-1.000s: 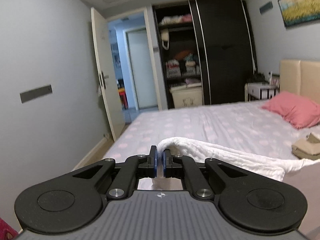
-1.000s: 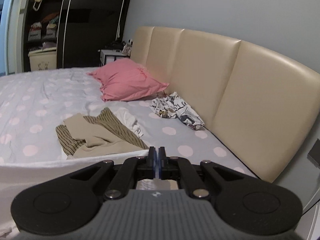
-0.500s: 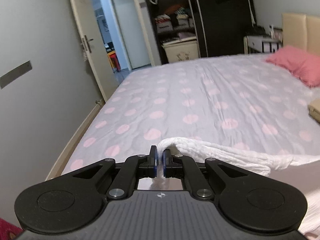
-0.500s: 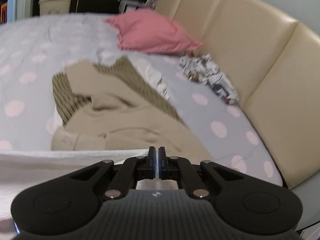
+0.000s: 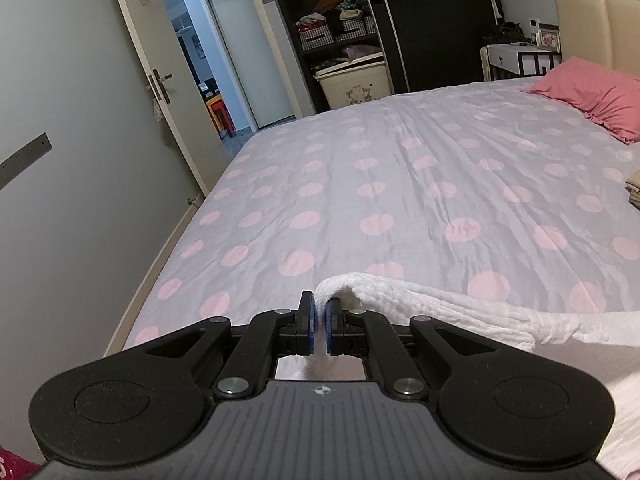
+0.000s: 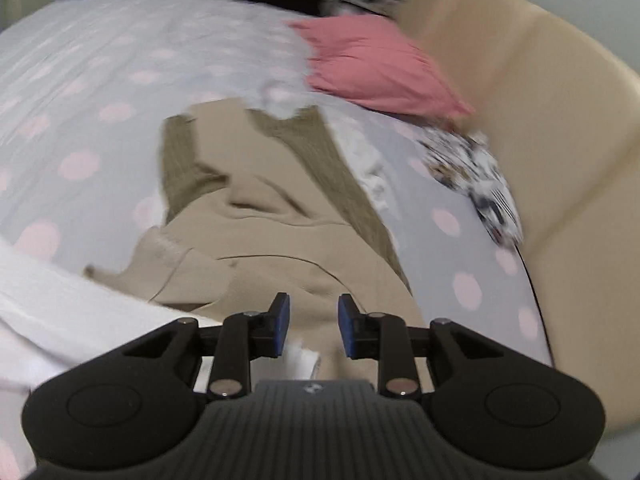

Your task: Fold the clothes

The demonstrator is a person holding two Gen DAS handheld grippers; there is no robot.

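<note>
A white textured garment (image 5: 460,312) stretches rightward over the polka-dot bed (image 5: 400,184), and my left gripper (image 5: 319,316) is shut on its corner. The same white garment (image 6: 60,312) lies at the lower left of the right wrist view. My right gripper (image 6: 311,328) stands open there, just above a rumpled beige garment with a striped lining (image 6: 256,216); a scrap of white cloth shows under its fingers. That view is motion-blurred.
A pink pillow (image 6: 376,68) and a black-and-white patterned garment (image 6: 476,172) lie by the cream headboard (image 6: 560,140). Beyond the bed's far side stand a dark wardrobe (image 5: 432,20), a storage bin (image 5: 356,84), a nightstand (image 5: 516,60) and an open door (image 5: 160,80).
My right gripper has opened and let go of the white garment, which dropped to the left. Both views have tipped down toward the bed. The left gripper kept its hold.
</note>
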